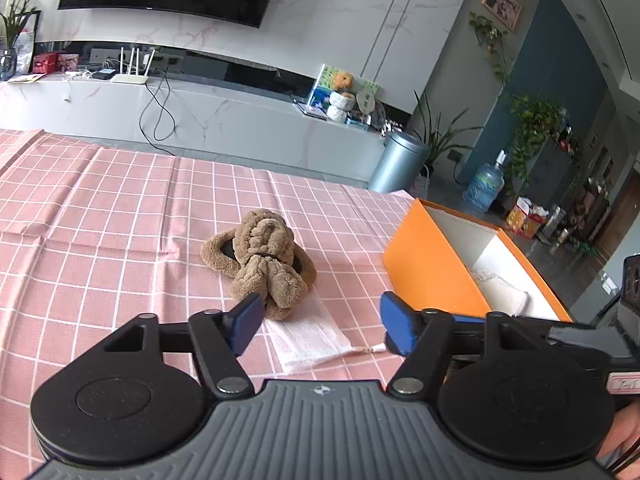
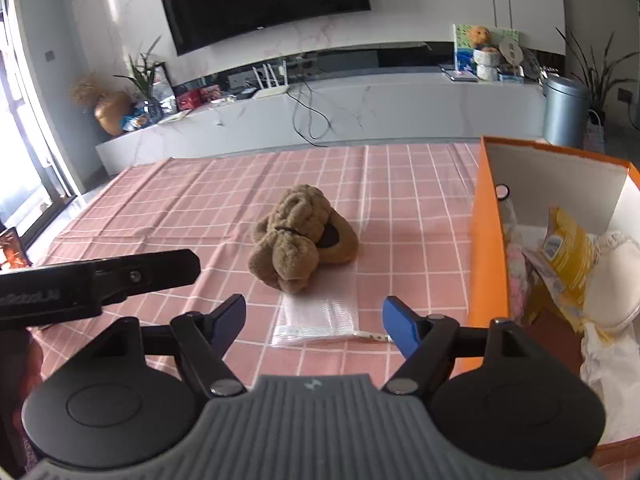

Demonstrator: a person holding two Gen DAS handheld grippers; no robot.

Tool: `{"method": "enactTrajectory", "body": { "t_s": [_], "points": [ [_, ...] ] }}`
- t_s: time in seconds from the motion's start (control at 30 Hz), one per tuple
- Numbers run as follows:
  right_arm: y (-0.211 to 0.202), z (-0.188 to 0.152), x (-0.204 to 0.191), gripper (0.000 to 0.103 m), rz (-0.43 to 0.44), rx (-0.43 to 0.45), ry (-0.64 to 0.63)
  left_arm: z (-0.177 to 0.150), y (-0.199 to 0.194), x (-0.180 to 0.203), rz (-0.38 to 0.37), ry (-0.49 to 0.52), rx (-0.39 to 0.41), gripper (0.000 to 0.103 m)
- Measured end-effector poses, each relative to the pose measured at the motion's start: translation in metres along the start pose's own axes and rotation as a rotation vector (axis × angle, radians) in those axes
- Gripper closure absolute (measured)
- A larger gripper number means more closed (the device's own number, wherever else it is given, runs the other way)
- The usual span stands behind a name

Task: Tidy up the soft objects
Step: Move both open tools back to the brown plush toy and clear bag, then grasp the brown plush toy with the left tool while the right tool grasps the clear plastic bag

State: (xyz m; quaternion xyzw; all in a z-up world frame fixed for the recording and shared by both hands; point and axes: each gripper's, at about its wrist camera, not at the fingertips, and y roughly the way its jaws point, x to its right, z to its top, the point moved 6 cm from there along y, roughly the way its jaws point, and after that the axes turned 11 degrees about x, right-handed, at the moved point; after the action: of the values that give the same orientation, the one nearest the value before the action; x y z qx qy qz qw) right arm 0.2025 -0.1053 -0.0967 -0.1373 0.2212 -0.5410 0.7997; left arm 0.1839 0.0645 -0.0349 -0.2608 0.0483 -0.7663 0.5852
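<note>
A brown fuzzy plush bundle (image 1: 262,258), knotted and folded over itself with dark patches showing in its loops, lies on the pink checked tablecloth (image 1: 100,216). Its near end rests on a clear plastic pouch (image 1: 308,340), which lies flat on the cloth. An open orange box (image 2: 486,248) with a white interior stands to the right of the bundle, apart from it. Inside lie a cream knitted item (image 2: 612,280), a yellow packet (image 2: 570,256), pink floral fabric (image 2: 516,280) and white cloth (image 2: 608,364).
</note>
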Motion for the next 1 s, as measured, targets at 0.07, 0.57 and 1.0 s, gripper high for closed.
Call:
{"method": "enactTrajectory", "body": {
  "t_s": [0.07,0.57,1.0],
  "points": [
    [0.008,-0.002,0.002,0.028,-0.038,0.004,-0.016,-0.003,0.002,-0.005,0.006,0.002,0.007,0.02],
    [0.085,-0.009,0.027,0.034,-0.241,-0.073,-0.07,-0.013,0.066,-0.022,0.044,0.073,-0.054,0.01],
    [0.126,-0.012,0.031,0.037,-0.238,-0.082,-0.111,-0.023,0.112,-0.029,0.112,0.144,-0.102,0.007]
  ]
}}
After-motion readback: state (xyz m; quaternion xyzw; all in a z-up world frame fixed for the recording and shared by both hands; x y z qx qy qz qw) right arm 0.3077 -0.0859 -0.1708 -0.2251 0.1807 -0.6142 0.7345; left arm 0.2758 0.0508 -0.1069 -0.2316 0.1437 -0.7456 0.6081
